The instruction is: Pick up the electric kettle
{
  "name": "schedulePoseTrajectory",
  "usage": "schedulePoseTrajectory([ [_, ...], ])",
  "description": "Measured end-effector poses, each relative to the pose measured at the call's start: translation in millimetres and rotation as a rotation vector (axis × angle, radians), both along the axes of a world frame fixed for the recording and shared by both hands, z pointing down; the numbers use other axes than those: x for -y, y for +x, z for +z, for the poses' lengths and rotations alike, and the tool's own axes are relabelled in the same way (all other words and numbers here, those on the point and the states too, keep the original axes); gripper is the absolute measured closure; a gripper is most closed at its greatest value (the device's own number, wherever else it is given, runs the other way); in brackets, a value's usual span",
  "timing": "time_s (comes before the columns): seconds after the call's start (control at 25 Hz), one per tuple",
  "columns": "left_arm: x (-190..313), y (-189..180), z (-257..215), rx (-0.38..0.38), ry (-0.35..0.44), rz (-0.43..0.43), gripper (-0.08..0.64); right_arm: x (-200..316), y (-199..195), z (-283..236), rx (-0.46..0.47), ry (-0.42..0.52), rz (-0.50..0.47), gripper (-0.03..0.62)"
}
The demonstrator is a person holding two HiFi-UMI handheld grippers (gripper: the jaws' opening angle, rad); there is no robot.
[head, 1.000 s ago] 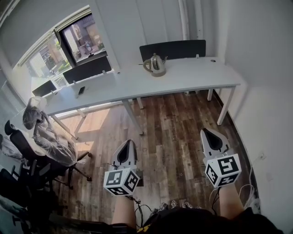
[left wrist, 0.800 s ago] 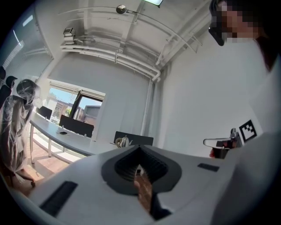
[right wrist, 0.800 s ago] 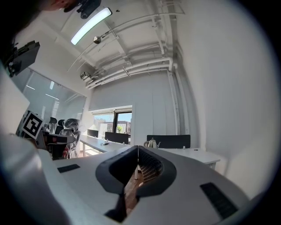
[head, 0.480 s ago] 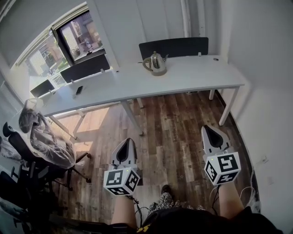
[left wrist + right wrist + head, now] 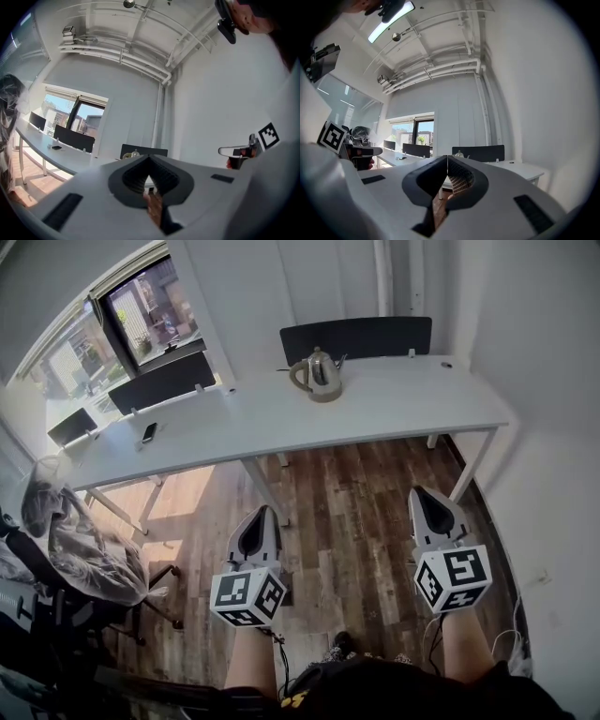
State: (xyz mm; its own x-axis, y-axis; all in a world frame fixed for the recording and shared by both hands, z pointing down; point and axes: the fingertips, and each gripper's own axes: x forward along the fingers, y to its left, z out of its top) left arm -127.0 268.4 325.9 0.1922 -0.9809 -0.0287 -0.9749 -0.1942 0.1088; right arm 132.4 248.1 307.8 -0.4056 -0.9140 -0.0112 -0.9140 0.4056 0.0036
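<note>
the electric kettle [image 5: 319,376] stands upright on the white bench [image 5: 412,409], well ahead of both grippers and between their lines, handle turned to the left, so the left gripper [image 5: 263,510] looks a little nearer than the right gripper [image 5: 418,491]. both pairs of jaws are closed on nothing. compared with a second ago the bench and kettle have drawn closer in the head view, the jaws unchanged.

A long white desk [image 5: 403,399] carries a phone [image 5: 148,432], with 3 dark panels [image 5: 356,337] along its far edge. A plastic-draped chair [image 5: 75,545] stands on the wood floor [image 5: 347,493] at left.
</note>
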Motion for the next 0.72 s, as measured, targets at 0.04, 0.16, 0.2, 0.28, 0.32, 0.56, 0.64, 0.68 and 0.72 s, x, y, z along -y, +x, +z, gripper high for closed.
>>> schedulePoseTrajectory([
  [0.04, 6.7, -3.6, -0.7, 0.002, 0.002, -0.002, 0.558, 6.7, -4.2, 0.7, -0.009, -0.003, 0.0, 0.584],
  [0.16, 24.7, -13.2, -0.6, 0.001, 0.001, -0.006, 0.558, 23.9, -14.9, 1.0, -0.014, -0.005, 0.001, 0.584],
  [0.2, 30.0, -15.8, 0.2, -0.001, -0.002, -0.003, 0.558, 28.6, -18.4, 0.0, -0.01, 0.0, 0.0, 0.584],
  [0.28, 40.1, -20.8, 1.7, -0.001, -0.006, 0.003, 0.558, 38.8, -26.5, -2.4, -0.011, 0.011, 0.001, 0.584],
  [0.32, 44.8, -23.9, 2.1, 0.0, -0.006, 0.005, 0.558, 44.2, -31.2, -3.4, -0.013, 0.017, 0.0, 0.584],
  [0.56, 67.7, -47.1, 3.7, 0.021, -0.008, -0.012, 0.558, 71.1, -51.7, -4.6, -0.009, 0.013, 0.011, 0.584],
  [0.64, 74.8, -51.9, 3.8, 0.019, -0.006, -0.006, 0.558, 80.2, -54.8, -6.4, 0.0, 0.015, 0.02, 0.584],
  [0.68, 78.4, -54.5, 4.2, 0.021, -0.006, -0.004, 0.558, 84.3, -56.7, -7.3, 0.004, 0.016, 0.025, 0.584],
  [0.72, 81.7, -57.3, 4.9, 0.024, -0.008, -0.002, 0.558, 87.8, -58.9, -7.9, 0.005, 0.016, 0.029, 0.584],
])
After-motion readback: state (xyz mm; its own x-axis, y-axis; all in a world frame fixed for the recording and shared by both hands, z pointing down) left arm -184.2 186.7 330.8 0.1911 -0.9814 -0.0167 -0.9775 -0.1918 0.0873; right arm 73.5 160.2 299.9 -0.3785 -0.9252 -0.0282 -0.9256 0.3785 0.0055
